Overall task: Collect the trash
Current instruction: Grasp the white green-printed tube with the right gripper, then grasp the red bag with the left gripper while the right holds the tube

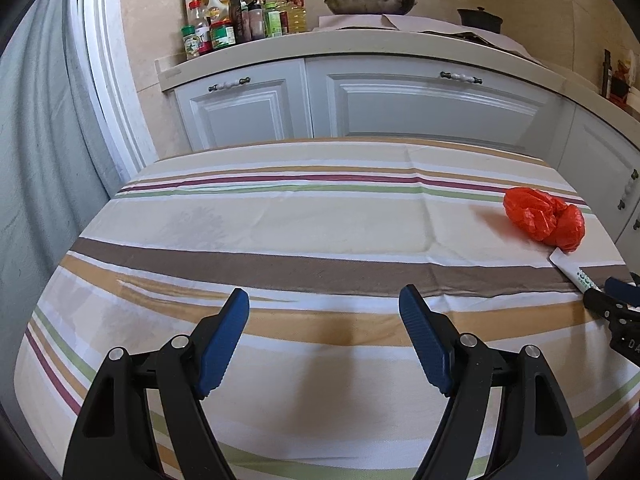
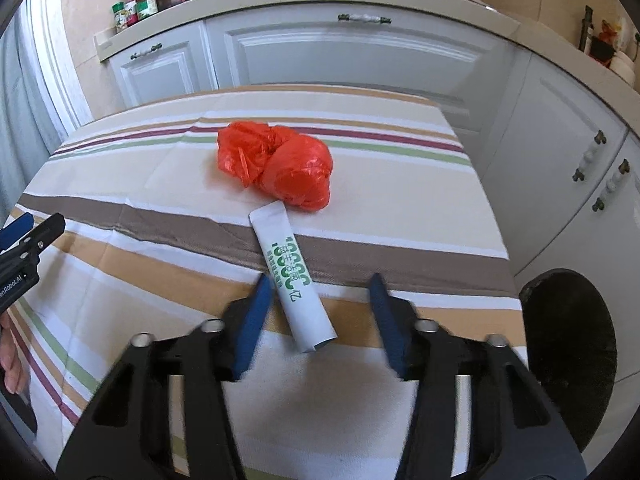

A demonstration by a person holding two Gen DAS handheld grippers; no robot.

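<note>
Trash on the striped tablecloth [image 2: 140,280] comes to two pieces: one crumpled red plastic bag [image 2: 276,166] and one white paper sachet [image 2: 294,276] with green print. The bag is knotted shut, so its contents cannot be told. The sachet's far end touches the bag; its near end lies between the blue fingers [image 2: 252,328] of the right gripper [image 2: 320,320], just beside the left-hand one and apart from the other. Those jaws stand partly open around the sachet without pressing on it. In the left wrist view, the left gripper [image 1: 324,340] is well to the left of the bag [image 1: 544,218], its jaws spread wide with only bare cloth between them. Left of the bag the cloth is open and flat. To the bag's right the table edge drops off near it, with a dark round object [image 2: 568,332] below. Beyond the bag stand white cabinets [image 1: 400,104] under a counter carrying a cluster of bottles [image 1: 240,16], one wok [image 1: 370,0] and one dark pot [image 1: 480,20].
</note>
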